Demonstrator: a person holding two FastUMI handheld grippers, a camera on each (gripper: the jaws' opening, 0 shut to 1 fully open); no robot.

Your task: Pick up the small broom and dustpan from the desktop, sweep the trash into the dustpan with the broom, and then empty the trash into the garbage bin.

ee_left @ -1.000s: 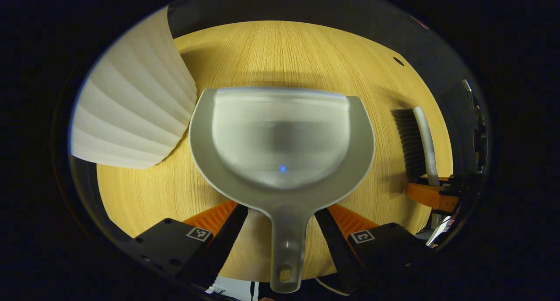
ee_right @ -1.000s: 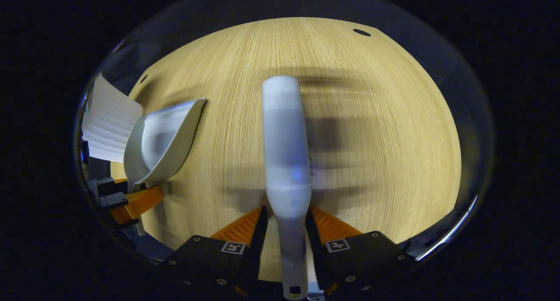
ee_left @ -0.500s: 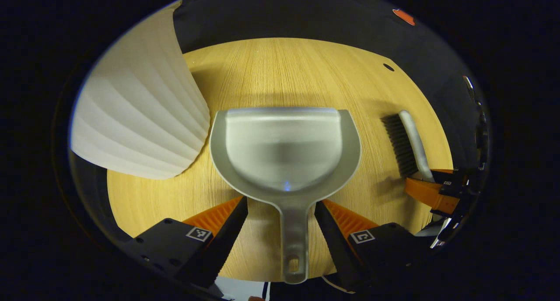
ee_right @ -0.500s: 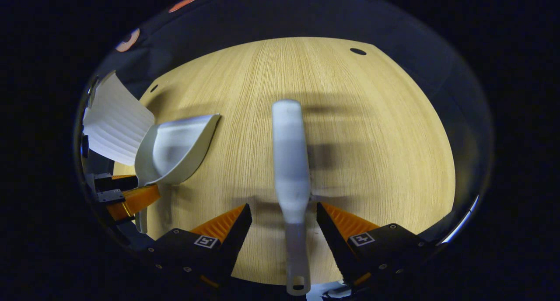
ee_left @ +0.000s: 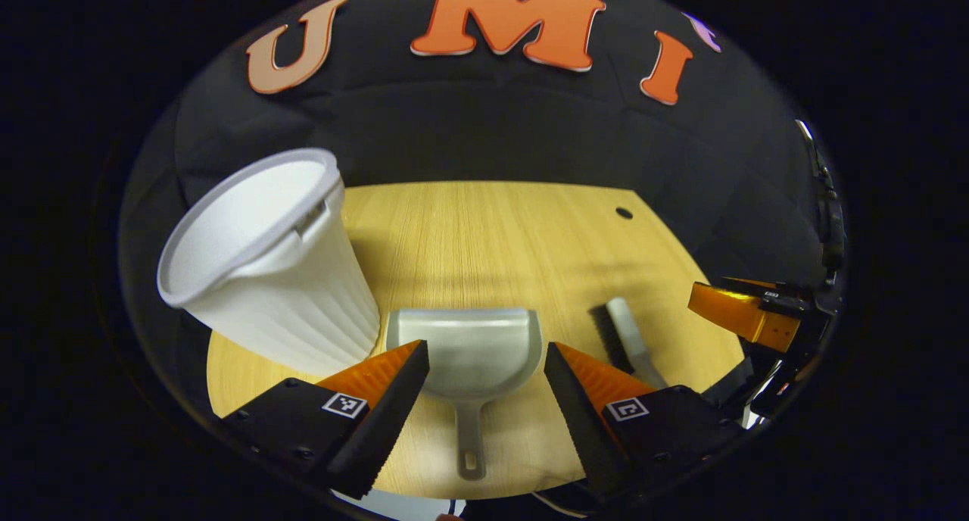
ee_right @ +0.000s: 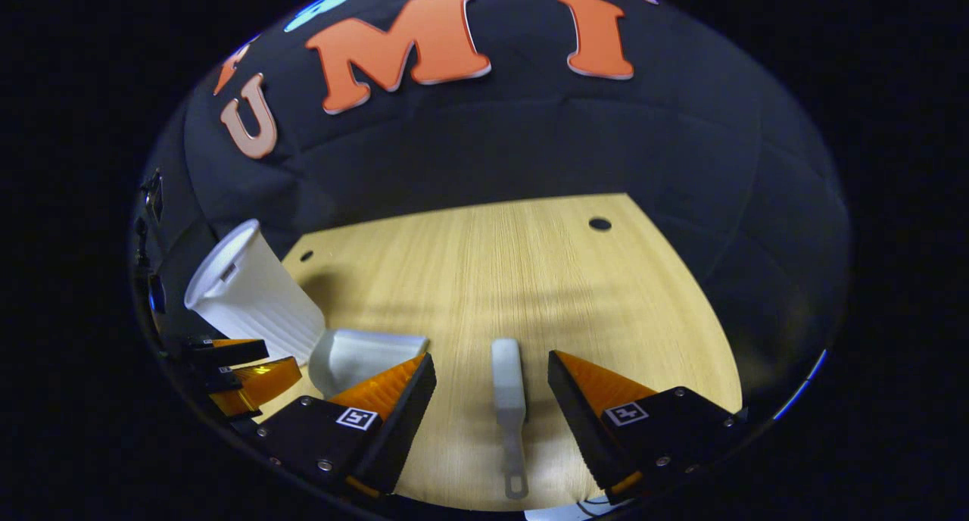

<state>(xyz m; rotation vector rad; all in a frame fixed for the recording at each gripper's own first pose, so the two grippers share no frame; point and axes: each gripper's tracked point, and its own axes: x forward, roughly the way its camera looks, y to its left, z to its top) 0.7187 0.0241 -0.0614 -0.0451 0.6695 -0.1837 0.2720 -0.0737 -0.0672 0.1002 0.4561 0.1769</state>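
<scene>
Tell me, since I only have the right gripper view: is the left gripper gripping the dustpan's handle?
Observer: No. In the left gripper view, the left gripper is open. The dustpan lies flat on the desktop, and its handle sits untouched between the fingers.
Operator: Which way do the broom's bristles face?
Observer: The broom lies on its side, with its dark bristles turned toward the dustpan.

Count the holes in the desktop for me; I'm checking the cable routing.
2: one hole near the far right corner, another hole at the far left, behind the bin. Others may be hidden.
</scene>
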